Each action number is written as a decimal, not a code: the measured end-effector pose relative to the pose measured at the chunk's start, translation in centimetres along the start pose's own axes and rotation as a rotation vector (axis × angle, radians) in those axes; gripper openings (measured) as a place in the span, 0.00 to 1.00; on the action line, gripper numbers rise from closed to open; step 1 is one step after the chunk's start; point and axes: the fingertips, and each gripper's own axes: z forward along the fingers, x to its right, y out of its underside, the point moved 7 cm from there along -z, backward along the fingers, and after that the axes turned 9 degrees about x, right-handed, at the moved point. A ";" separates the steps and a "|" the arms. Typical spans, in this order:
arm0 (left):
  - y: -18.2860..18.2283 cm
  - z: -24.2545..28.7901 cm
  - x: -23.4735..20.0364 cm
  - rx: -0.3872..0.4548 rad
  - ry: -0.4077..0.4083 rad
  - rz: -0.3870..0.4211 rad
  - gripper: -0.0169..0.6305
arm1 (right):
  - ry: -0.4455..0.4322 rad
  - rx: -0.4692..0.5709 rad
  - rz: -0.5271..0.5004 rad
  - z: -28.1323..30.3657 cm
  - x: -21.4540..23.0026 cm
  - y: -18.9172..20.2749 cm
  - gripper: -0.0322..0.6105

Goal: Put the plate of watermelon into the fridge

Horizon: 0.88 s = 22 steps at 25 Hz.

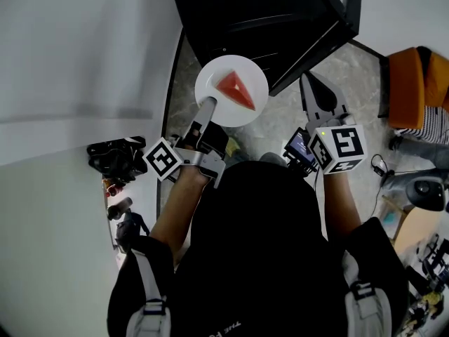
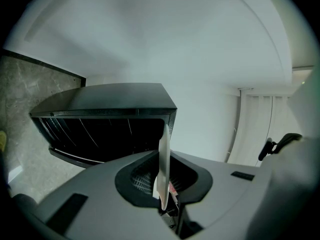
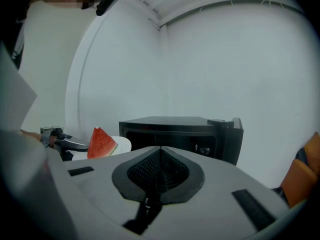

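Note:
A white plate [image 1: 210,83] carries a red watermelon wedge [image 1: 236,90] and is held level in the air by its near rim. My left gripper [image 1: 208,107] is shut on that rim; in the left gripper view the plate [image 2: 163,169] shows edge-on between the jaws. Just beyond it stands the low black fridge [image 1: 259,12] with its dark inside [image 2: 105,129] open. The right gripper view shows the wedge [image 3: 101,143] left of the fridge [image 3: 170,129], whose door [image 3: 232,139] is swung out to the right. My right gripper [image 1: 313,83] hangs shut and empty to the plate's right.
The fridge stands on a grey marbled floor [image 1: 280,118] against a white wall. An orange chair [image 1: 414,83] is at the far right. Dark camera gear [image 1: 116,156] lies by the wall on the left. More clutter [image 1: 421,188] sits on the floor at the right.

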 end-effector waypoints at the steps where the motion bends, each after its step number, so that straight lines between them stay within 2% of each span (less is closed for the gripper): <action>1: 0.0 0.0 0.0 -0.004 0.000 -0.001 0.09 | 0.003 0.000 0.000 0.0 0.0 0.0 0.07; 14: 0.1 0.3 -0.1 -0.040 0.015 -0.012 0.09 | 0.037 0.015 -0.021 -0.7 -0.4 -0.8 0.07; 22: 0.3 0.1 -0.8 -0.035 0.015 -0.009 0.09 | 0.025 0.015 -0.032 -0.5 -0.3 -0.4 0.07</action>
